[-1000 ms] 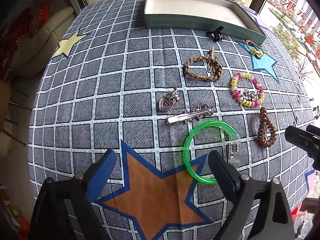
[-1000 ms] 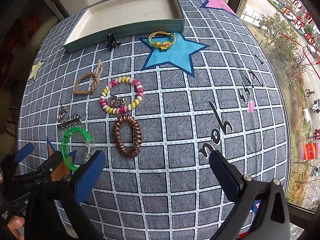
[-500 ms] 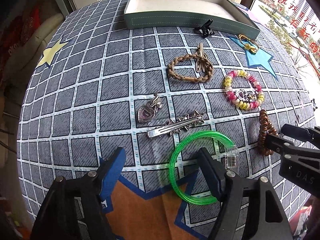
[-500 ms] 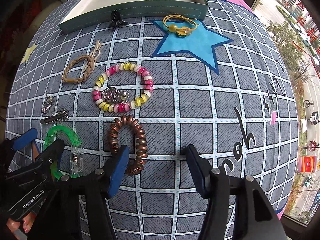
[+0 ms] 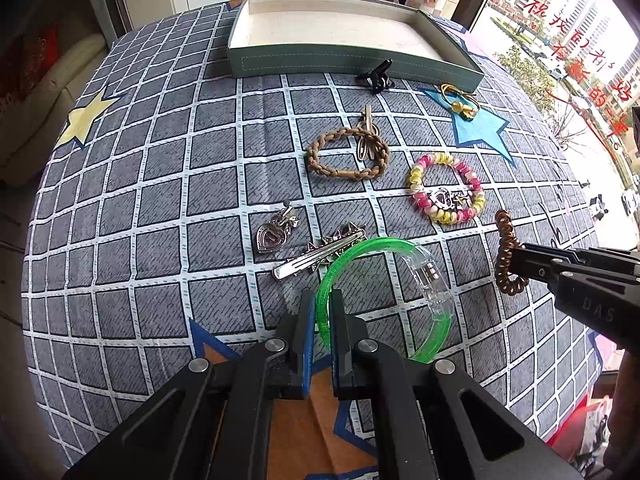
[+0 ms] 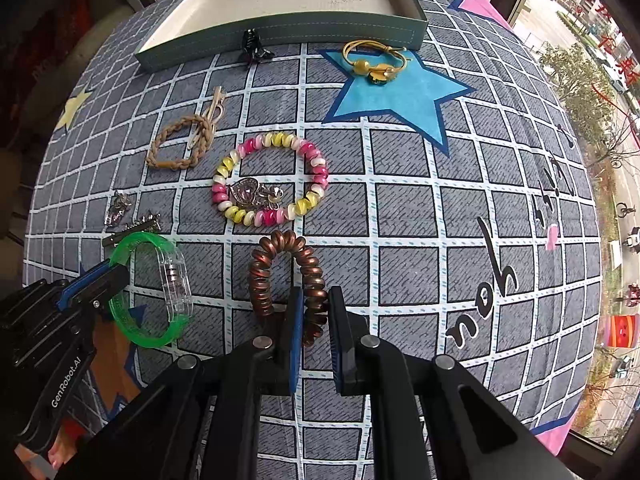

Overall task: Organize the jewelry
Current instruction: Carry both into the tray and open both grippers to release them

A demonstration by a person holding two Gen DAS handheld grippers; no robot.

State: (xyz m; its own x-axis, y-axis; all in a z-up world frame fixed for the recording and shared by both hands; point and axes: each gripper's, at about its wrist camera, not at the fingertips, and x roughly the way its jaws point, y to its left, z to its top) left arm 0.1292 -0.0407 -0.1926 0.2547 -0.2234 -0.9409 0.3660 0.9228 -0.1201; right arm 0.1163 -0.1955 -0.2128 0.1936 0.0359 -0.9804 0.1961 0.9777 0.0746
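My left gripper (image 5: 320,312) is shut on the left rim of a green plastic bangle (image 5: 400,248) with a clear clasp, tilted up off the cloth; it also shows in the right wrist view (image 6: 132,248). My right gripper (image 6: 313,312) is shut on the right side of a copper spiral hair tie (image 6: 280,244), which also shows in the left wrist view (image 5: 505,240). An empty green tray (image 5: 344,62) sits at the far edge, also in the right wrist view (image 6: 280,34).
On the checked cloth lie a silver star hair clip (image 5: 316,254), a heart pendant (image 5: 274,234), a braided tan bracelet (image 5: 348,156), a pink-yellow bead bracelet (image 6: 272,176) with a heart charm, a yellow hair tie (image 6: 374,62) and a black claw clip (image 6: 252,46).
Both grippers moved forward and down and closed: the left on the green bangle's rim, lifting it on edge, the right on the copper hair tie.
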